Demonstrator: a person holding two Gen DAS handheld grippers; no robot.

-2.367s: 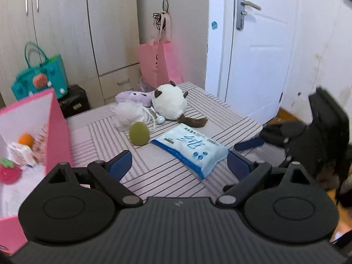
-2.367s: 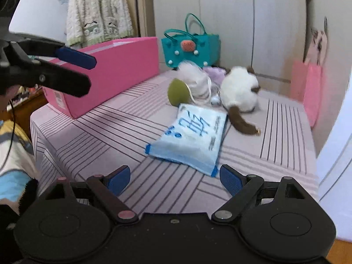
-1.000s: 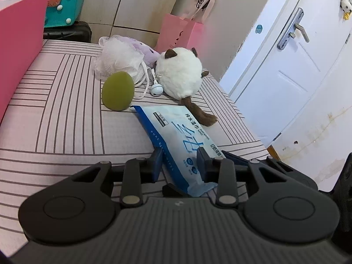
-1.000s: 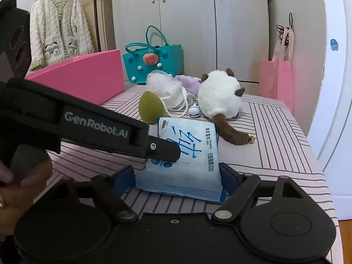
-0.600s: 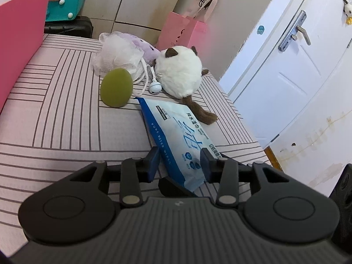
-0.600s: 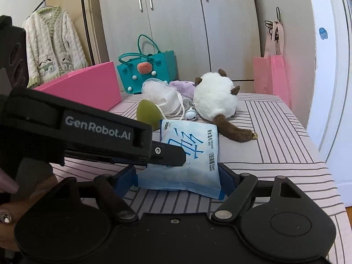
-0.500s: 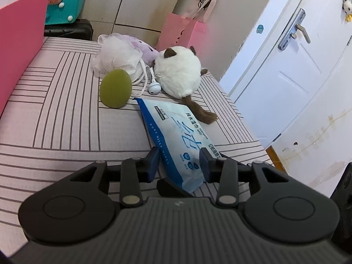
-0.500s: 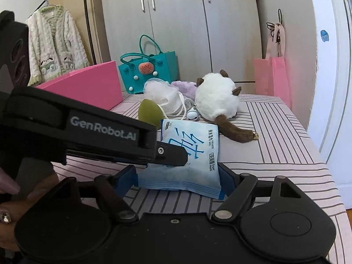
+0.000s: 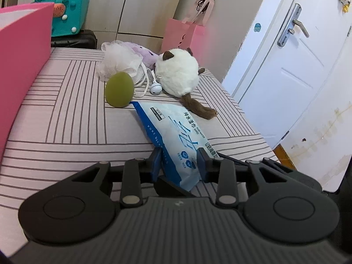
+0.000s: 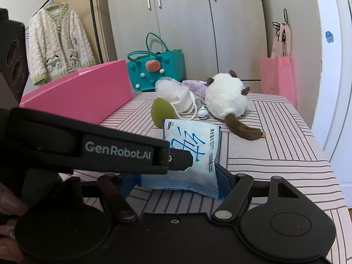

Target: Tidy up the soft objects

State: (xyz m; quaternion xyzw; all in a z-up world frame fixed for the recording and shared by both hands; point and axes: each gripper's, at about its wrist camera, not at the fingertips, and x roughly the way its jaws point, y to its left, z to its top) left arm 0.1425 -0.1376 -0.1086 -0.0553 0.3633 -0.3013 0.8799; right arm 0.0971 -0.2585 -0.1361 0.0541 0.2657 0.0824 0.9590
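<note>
1. Both grippers are now sitting low at the near end of the wipes pack [image 9: 176, 132], where 2.4 s ago they were hovering back from it with jaws wide.
2. Left gripper [image 9: 179, 160] has just been closing; its pads are pinching the pack's near corner.
3. Right gripper [image 10: 176, 179] has also been closing, its jaws bracketing the pack's near short edge across its full width. Whether those pads are already pressing, I cannot tell.
4. Pack is lying on the striped bed [image 9: 66, 121], its near corner lifting slightly; its far end is almost touching the green egg [image 9: 119, 89].
5. Long axis is running away from the grippers, toward the egg and plush cat [image 9: 178, 74].
6. To do it well, I judge: firm both grips before lifting, keep the pack level, then carry it toward the pink box [image 10: 88, 92].
</note>
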